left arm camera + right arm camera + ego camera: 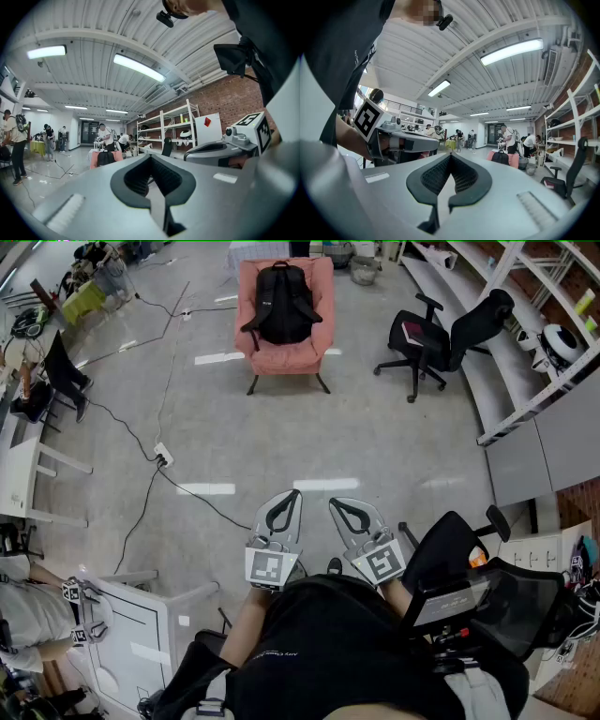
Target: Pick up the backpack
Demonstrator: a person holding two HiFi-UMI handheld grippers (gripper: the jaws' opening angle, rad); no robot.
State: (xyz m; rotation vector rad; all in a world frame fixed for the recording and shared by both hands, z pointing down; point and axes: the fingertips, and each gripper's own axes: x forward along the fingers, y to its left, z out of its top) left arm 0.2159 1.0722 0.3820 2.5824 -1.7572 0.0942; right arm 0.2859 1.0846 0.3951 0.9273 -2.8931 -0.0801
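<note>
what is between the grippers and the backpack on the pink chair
Nothing visible blocks it: only open floor lies between the left gripper, the right gripper and the backpack on the armchair. A cable and power strip lie off to the left, an office chair to the right.

In the head view a black backpack [282, 302] stands upright on the seat of a pink armchair [281, 360] at the far side of the grey floor [375, 446]. A black office chair [441, 338] is to the right of it. Near the person, the left gripper [295, 494] and the right gripper [333, 503] are side by side, both with jaws together and holding nothing, well apart from the backpack. A white power strip [163, 457] with a dark cable [202, 502] lies on the floor at the left.
</note>
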